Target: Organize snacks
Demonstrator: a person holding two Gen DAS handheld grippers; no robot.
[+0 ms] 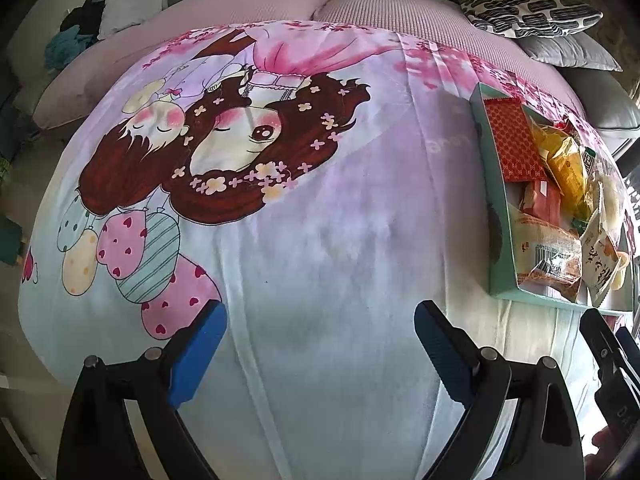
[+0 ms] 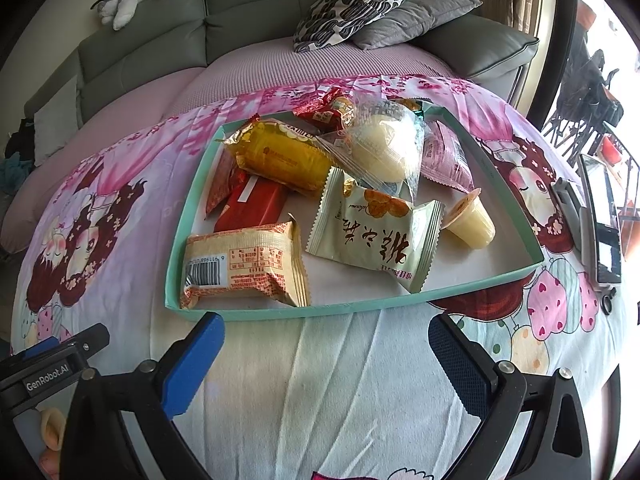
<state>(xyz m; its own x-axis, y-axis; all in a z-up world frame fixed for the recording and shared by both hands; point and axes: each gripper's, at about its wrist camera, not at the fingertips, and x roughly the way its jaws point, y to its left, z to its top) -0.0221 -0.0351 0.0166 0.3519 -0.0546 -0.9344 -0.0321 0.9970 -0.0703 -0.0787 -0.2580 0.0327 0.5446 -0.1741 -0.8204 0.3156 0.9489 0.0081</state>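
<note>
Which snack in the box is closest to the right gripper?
The tan packet with the barcode, in the teal box's near-left corner. It lies right by the near wall, just ahead of the open right gripper; the others sit farther back.

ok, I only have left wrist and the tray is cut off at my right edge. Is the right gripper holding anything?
Observer: No. The right gripper has its jaws open and empty, just short of the tray's near rim.
Operator: What's on the side of the tray I can't see?
Observer: A small jelly cup lying on its side, next to a pale green packet.
Operator: Anything on the cloth past the tray?
Observer: A phone, outside the tray on its right.
</note>
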